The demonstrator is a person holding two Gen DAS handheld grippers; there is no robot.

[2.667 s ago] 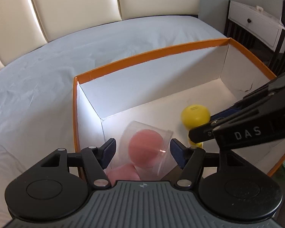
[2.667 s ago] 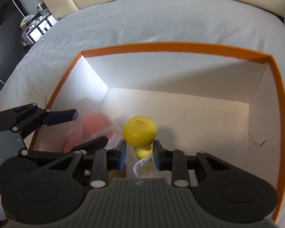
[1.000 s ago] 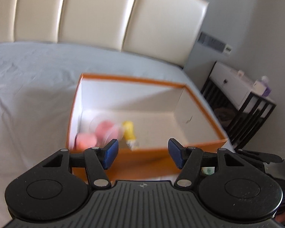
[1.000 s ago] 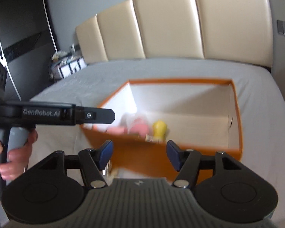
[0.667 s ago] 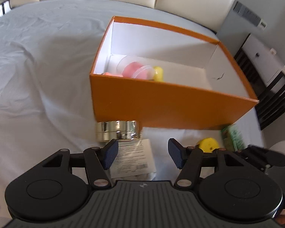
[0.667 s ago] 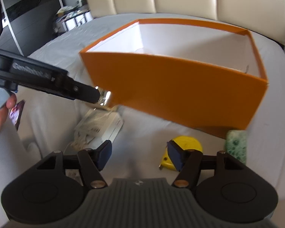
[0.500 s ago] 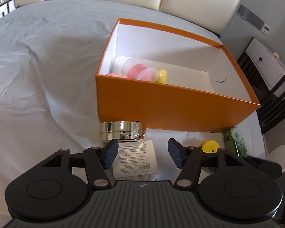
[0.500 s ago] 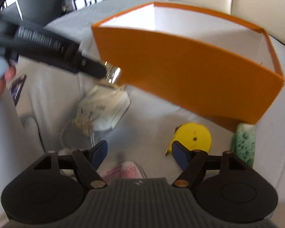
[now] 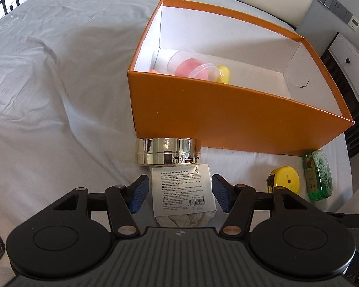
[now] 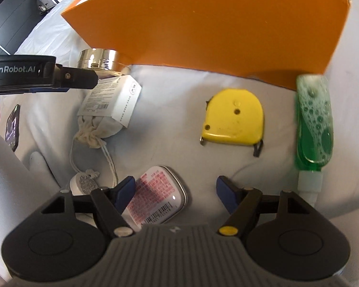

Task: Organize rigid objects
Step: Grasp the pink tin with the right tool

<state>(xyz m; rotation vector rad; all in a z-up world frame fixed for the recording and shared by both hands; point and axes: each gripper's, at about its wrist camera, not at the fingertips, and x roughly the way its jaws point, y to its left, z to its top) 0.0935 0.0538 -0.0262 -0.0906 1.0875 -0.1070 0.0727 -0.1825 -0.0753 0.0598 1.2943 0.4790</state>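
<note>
The orange box (image 9: 227, 119) on the bed (image 9: 48, 83) holds only a pink-filled clear jar (image 9: 191, 65) and a yellow item (image 9: 223, 73), while the gold tin (image 9: 167, 151), white carton (image 9: 183, 192), tape measure (image 10: 233, 120), green bottle (image 10: 314, 119) and mint tin (image 10: 155, 199) wait outside, left gripper (image 9: 178, 193) and right gripper (image 10: 174, 191) fingers apart, empty.

"GenRobot.AI" is printed in white on the left gripper (image 10: 67, 77); the white box's (image 9: 183, 189) label print is too small to read.
</note>
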